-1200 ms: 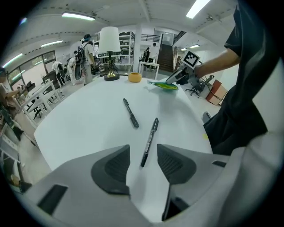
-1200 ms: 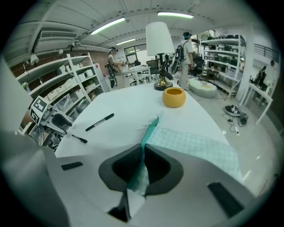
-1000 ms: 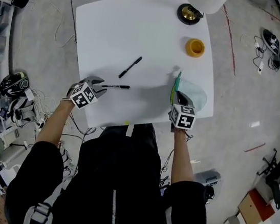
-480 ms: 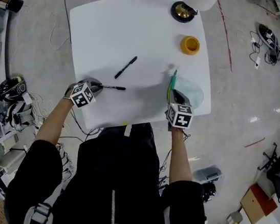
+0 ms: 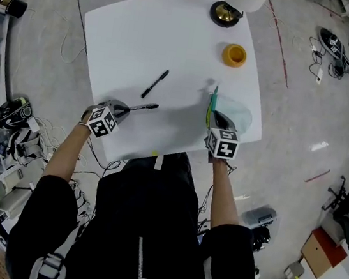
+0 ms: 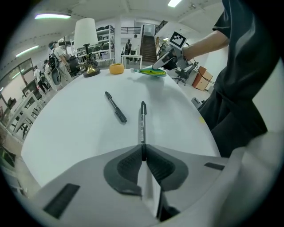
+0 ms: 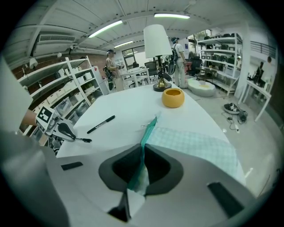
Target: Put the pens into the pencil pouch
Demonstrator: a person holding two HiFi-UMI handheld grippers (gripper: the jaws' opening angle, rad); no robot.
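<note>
Left claw (image 6: 143,150) closing on a pen (image 6: 142,122), right claw (image 7: 141,153) pinching the pencil pouch (image 7: 195,144) by its green edge

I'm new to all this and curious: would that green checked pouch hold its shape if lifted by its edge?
Probably not: the pouch looks like thin cloth lying flat on the table, so it should droop. Its edge creases upward where the right tongs pinch it. It likely weighs little.
</note>
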